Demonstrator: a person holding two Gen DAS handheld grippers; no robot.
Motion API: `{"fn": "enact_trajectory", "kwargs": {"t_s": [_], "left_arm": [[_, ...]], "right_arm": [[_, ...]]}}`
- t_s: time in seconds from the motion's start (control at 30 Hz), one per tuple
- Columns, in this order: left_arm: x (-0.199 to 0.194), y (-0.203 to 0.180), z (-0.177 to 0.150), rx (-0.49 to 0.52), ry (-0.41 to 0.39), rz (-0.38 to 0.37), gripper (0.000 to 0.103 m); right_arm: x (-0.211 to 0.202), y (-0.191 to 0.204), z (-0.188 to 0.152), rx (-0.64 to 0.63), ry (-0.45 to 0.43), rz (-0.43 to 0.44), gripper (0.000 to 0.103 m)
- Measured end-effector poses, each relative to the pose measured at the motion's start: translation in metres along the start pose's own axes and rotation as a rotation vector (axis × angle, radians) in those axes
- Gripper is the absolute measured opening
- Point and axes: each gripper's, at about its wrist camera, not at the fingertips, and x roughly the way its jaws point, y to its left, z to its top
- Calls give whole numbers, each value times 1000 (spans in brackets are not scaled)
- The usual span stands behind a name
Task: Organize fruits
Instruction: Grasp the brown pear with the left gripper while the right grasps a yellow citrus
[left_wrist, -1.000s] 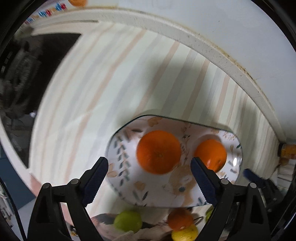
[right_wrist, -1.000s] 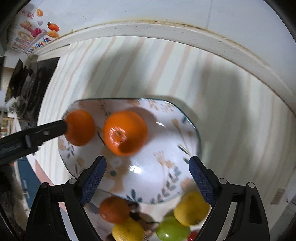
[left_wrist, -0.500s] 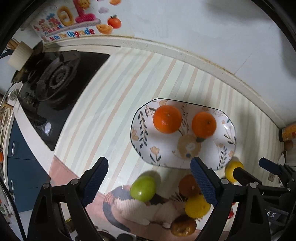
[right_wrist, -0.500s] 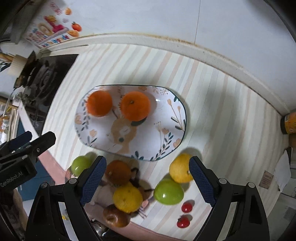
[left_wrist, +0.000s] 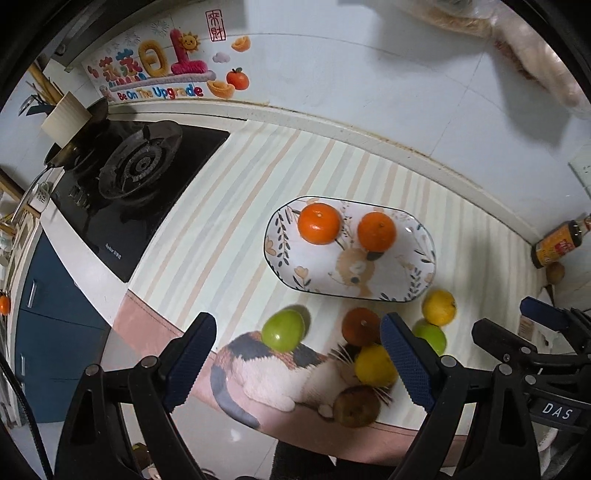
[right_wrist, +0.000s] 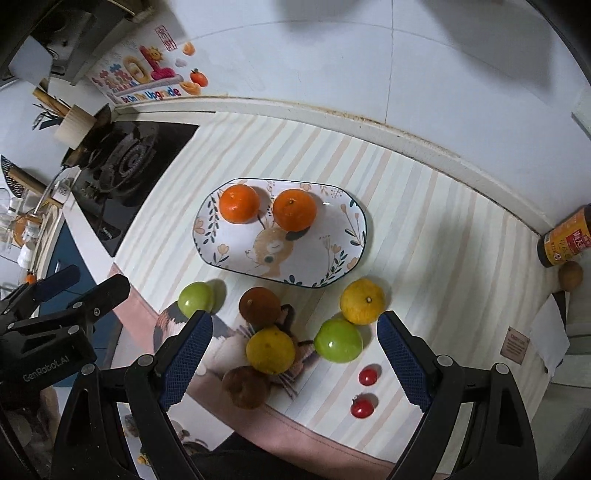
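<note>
Plate (right_wrist: 354, 229) w/ rabbit print sits on striped counter mat (right_wrist: 424, 229), two oranges (right_wrist: 239, 203) (right_wrist: 294, 209) side by side on its far-left part. Loose fruit just in front of plate: green apple (right_wrist: 195, 297), brown fruit (right_wrist: 259, 305), yellow citrus (right_wrist: 362, 301), 2nd green apple (right_wrist: 338, 339), 2nd yellow citrus (right_wrist: 270, 350), another brown fruit (right_wrist: 245, 386), plus two small red tomatoes (right_wrist: 368, 376) (right_wrist: 362, 406). Left gripper (left_wrist: 297, 363) & right gripper (right_wrist: 293, 354) both high above the pile, jaws spread wide, nothing held.
</note>
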Motion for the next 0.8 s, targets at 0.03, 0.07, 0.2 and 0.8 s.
{"fn": "enact_trajectory", "kwargs": {"t_s": [0.03,0.07,0.2,0.8], "left_arm": [[-4,-1,-2,-1,-6,-3,91],[-8,-1,-4,-2,-11,-6,91],[-14,-1,-14,-11,-12,-22,91],[102,24,-101,-53,204,189,101]], "right_arm": [[-5,-1,-2,4,-6,7,93],[-9,-1,-4,6,-12,13,93],[-11,-3,-15,9,-7,39,93],[186,-13,-55,186,364,200,77]]}}
